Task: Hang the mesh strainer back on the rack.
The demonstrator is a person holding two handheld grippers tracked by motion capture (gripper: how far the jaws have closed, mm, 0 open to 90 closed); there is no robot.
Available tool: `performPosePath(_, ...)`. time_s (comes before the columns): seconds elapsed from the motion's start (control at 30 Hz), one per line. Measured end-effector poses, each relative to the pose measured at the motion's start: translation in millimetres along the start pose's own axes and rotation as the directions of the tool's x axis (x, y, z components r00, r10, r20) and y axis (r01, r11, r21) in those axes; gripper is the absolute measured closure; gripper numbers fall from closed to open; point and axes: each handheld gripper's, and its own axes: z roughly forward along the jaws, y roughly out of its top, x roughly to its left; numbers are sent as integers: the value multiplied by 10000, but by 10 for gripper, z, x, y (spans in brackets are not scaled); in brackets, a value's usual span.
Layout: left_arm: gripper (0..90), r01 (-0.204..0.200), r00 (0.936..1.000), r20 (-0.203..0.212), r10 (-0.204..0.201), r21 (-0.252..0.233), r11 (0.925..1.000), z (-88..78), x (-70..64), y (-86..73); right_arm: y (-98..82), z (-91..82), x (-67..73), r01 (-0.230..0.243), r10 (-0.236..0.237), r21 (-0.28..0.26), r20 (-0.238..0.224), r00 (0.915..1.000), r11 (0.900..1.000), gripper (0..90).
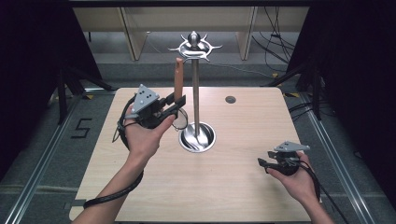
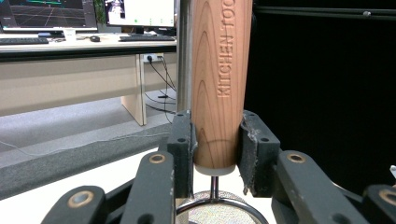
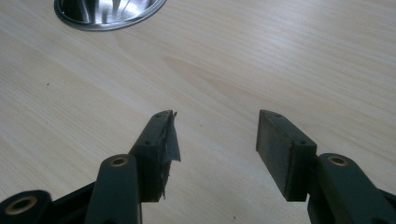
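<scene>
Left gripper [image 2: 217, 156] clamped on wooden handle [image 2: 220, 79] of a mesh strainer [image 2: 219, 210], held upright just beside the steel rack pole [image 1: 195, 93]. Right gripper [image 3: 215, 140] open and empty over table [image 3: 280, 56], well apart from pole's round base [image 1: 197, 138].

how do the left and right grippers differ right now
The left gripper is shut on the wooden handle of a strainer, held upright beside the steel stand; the right gripper is open with nothing between its jaws. The left is raised near the stand's pole; the right sits low over the table. Both have black jaws and a grey top plate.
</scene>
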Motion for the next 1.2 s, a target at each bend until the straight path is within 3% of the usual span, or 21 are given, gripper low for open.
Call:
performPosePath(0.13, 681, 6, 10000, -43, -6, -5, 10000, 13, 19, 16, 0, 1, 3, 6, -6, 21, 2, 10000, 10000, 474)
performPosePath(0.17, 681, -58, 9999, -103, 59, 47, 10000, 19, 25, 25, -13, 24, -18, 387, -385, -203, 102, 9992, 9990, 474)
performPosePath(0.23, 681, -80, 9999, -134, 82, 97, 9999, 33, 33, 33, -10, 24, -12, 271, -270, -201, 71, 9996, 9994, 474)
performPosePath(0.27, 681, -97, 9999, -139, 98, 104, 9999, 39, 37, 35, -2, 8, 4, -23, 23, -55, 8, 10000, 10000, 474)
performPosePath(0.3, 680, -123, 9998, -161, 126, 140, 9998, 50, 38, 35, -8, 15, -12, 241, -240, -120, 42, 9997, 9996, 474)
performPosePath(0.57, 680, -221, 9994, -252, 226, 201, 9996, 75, 13, 21, -6, 14, -14, 400, -400, -28, 15, 9992, 9992, 474)
performPosePath(0.7, 680, -196, 9994, -276, 204, 278, 9994, 89, 11, 15, -7, 14, -6, 217, -218, 20, 43, 9998, 9998, 474)
performPosePath(1.2, 680, -37, 9992, -403, 55, 431, 9991, 195, 19, 83, -8, 17, -7, 229, -229, -46, 15, 9997, 9997, 474)
